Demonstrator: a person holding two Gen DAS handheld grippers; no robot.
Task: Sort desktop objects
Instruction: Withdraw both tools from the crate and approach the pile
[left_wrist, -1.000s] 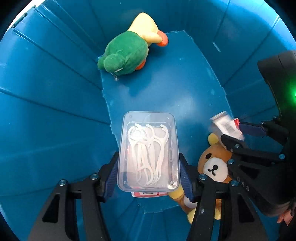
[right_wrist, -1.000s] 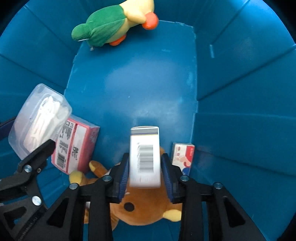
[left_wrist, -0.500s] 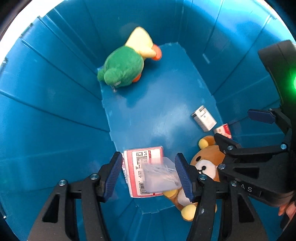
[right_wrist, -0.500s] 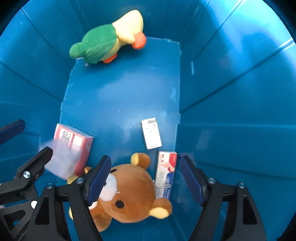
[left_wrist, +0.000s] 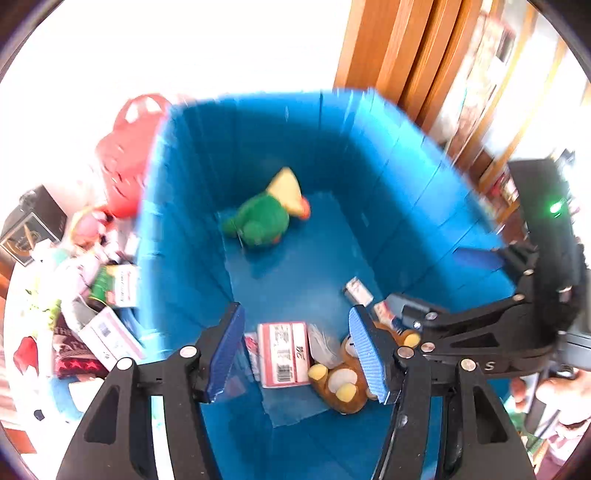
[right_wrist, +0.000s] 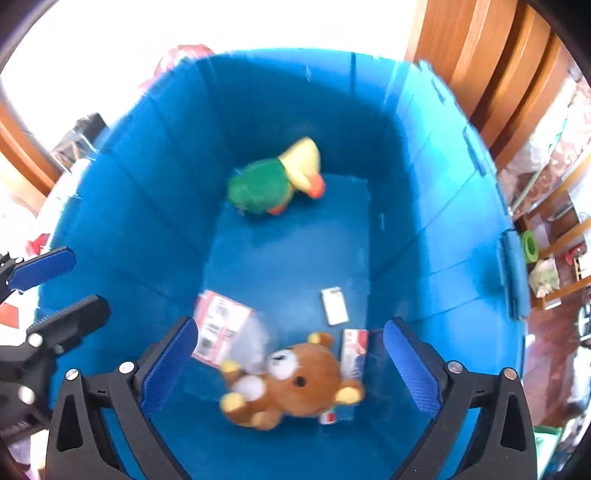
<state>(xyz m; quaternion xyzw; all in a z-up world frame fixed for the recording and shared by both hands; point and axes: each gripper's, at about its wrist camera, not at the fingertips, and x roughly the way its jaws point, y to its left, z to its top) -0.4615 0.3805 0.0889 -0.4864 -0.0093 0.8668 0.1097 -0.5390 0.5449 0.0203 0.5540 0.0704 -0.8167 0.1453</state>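
Both grippers hang open and empty above a deep blue bin (left_wrist: 184, 236) (right_wrist: 110, 221). My left gripper (left_wrist: 297, 354) and my right gripper (right_wrist: 290, 362) are over its near end. On the bin floor lie a green and yellow duck plush (left_wrist: 264, 218) (right_wrist: 273, 184), a brown bear plush (left_wrist: 347, 384) (right_wrist: 288, 384), a pink-and-white box (left_wrist: 282, 349) (right_wrist: 219, 328), a clear floss-pick box (left_wrist: 323, 345) (right_wrist: 255, 339) leaning between them, a small white box (left_wrist: 357, 291) (right_wrist: 334, 305) and a red-and-white box (right_wrist: 354, 352).
Left of the bin, in the left wrist view, a cluttered table holds a red bag (left_wrist: 127, 158), a green-labelled box (left_wrist: 114, 286), a white carton (left_wrist: 105, 332) and other items. Wooden doors (left_wrist: 388, 44) and shelves (right_wrist: 554, 229) stand behind and right.
Both grippers let go: the floss-pick box and the small white box dropped to the bin floor. Both grippers then rose up out of the bin, so its rim and surroundings now show.
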